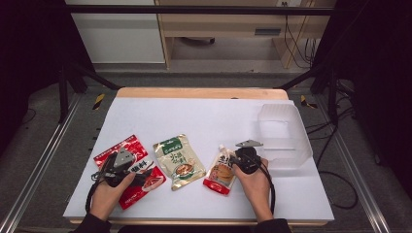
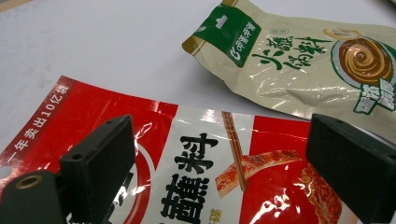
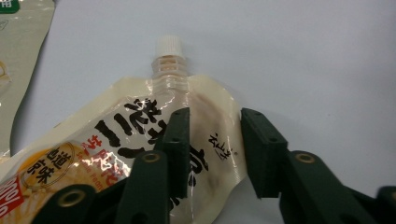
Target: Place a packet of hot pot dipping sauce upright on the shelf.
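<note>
My left gripper (image 2: 219, 168) hangs wide open over the red packet (image 1: 130, 170) at lower left of the high view. My right gripper (image 3: 212, 149), half closed, straddles the spout pouch's (image 3: 140, 140) edge at centre; I cannot tell if it grips.

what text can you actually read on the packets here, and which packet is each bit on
Red packet: "一年卖出10亿袋" along its left edge; big black "蘸料" on its white panel.
Green and beige packet: "火锅蘸料" in green; the white print on its green corner is too blurred to read.
Spouted pouch between the right claw's jaws: large black characters, partly hidden by the jaws, unreadable; "京味" in its round badge, the rest unclear.
Clear plastic bin: no text.
</note>
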`<action>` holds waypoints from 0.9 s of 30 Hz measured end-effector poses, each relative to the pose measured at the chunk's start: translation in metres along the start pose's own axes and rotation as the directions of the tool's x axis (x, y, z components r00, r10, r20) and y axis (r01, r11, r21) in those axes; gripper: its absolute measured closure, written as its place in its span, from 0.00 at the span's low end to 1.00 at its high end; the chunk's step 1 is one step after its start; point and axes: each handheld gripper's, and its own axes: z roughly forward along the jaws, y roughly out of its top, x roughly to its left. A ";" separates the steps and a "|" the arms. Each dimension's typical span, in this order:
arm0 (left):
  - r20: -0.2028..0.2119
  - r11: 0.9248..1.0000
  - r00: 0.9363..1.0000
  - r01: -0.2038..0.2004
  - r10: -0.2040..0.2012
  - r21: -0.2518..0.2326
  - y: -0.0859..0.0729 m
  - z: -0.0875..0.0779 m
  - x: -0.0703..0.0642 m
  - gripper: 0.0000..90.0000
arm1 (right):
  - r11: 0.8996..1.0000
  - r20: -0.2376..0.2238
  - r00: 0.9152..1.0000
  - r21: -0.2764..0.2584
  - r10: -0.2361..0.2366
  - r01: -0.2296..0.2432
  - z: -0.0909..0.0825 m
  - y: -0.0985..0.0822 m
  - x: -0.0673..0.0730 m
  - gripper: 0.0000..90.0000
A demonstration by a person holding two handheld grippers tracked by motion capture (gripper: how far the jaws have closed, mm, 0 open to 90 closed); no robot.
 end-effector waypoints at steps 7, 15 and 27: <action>0.007 1.000 1.000 -0.002 0.002 0.001 0.000 0.000 0.000 0.10 | 0.998 -0.009 0.999 -0.025 -0.052 0.052 -0.007 0.000 0.007 0.93; 0.019 1.000 1.000 0.000 0.001 -0.017 0.002 -0.002 -0.002 0.11 | 0.993 -0.030 0.995 -0.068 -0.094 0.091 -0.016 0.005 0.010 0.99; 0.105 0.995 0.994 -0.032 0.042 -0.090 0.013 -0.007 -0.024 0.14 | 0.963 -0.118 0.976 -0.220 -0.184 0.155 -0.066 0.028 0.031 1.00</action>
